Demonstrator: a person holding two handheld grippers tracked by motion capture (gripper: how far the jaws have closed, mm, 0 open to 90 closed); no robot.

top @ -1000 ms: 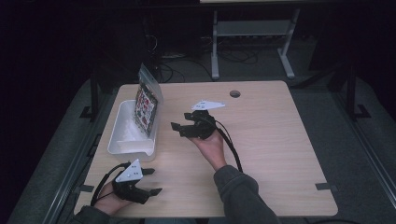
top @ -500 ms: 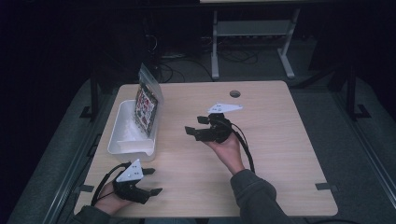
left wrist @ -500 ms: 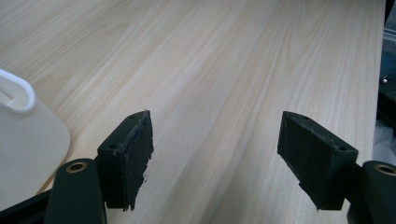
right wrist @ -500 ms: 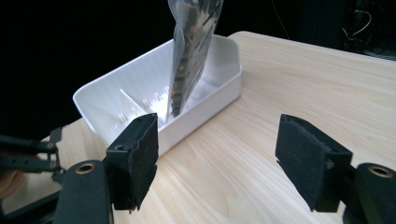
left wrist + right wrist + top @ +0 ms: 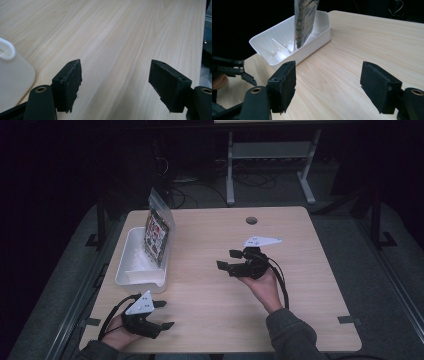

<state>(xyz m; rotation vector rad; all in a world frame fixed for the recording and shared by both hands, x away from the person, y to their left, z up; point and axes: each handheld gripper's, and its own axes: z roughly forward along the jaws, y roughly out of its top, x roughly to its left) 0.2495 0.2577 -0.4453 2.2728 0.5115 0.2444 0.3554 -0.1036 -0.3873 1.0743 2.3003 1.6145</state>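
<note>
room: dark | floor (image 5: 395, 270): grey | table (image 5: 210, 245): light wood

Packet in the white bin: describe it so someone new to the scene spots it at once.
Start at the wooden table and go to its left edge, where a white plastic bin sits. The packet stands on edge inside the bin, leaning on its right wall and rising above the rim. Its clear wrapper and busy multicoloured print stand out against plain white.
</note>
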